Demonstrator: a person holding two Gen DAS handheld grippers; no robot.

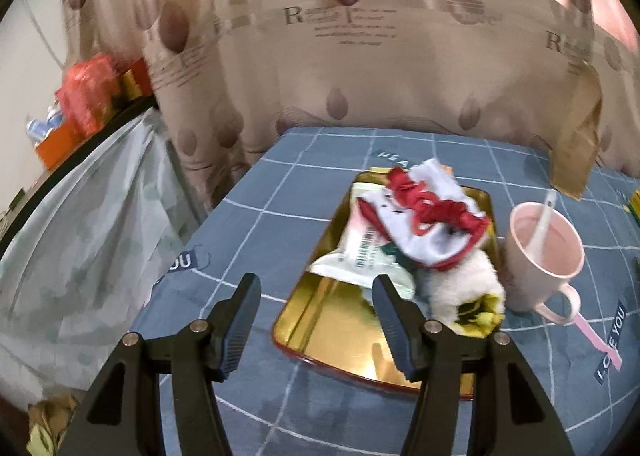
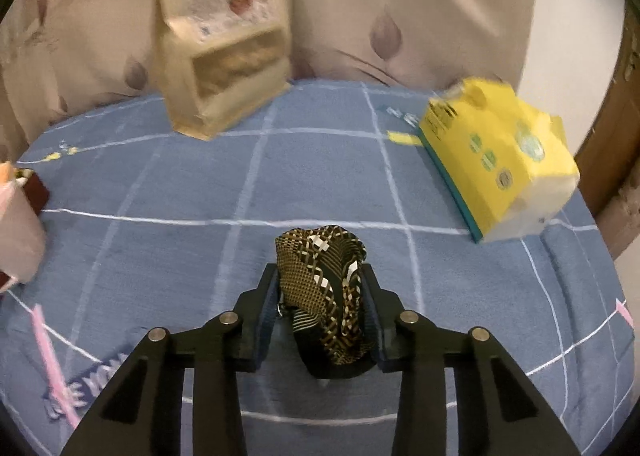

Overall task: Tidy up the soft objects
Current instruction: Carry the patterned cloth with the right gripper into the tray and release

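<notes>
Right gripper [image 2: 320,292] has its jaws clamped on a bunched black-and-tan patterned cloth [image 2: 324,288], held just over the blue grid-patterned surface [image 2: 160,256]. Yellow tissue pack [image 2: 500,163] lies off to the right, a paper bag [image 2: 224,39] stands at the back by the curtain [image 2: 400,15]. Left gripper [image 1: 316,296] has jaws wide apart, nothing between them, over the near end of a gold tray [image 1: 332,320]. Tray holds a white-and-red cloth [image 1: 424,215], a packet [image 1: 360,244] and a fluffy white toy [image 1: 464,288]. Pink mug [image 1: 540,256] with spoon [image 1: 542,219] is just right of the tray.

We see a blue grid-lined bed cover [image 1: 256,223] carrying a gold tray [image 1: 332,320], pink mug [image 1: 540,256], paper bag [image 2: 224,51] and yellow tissue pack [image 2: 500,159].
</notes>
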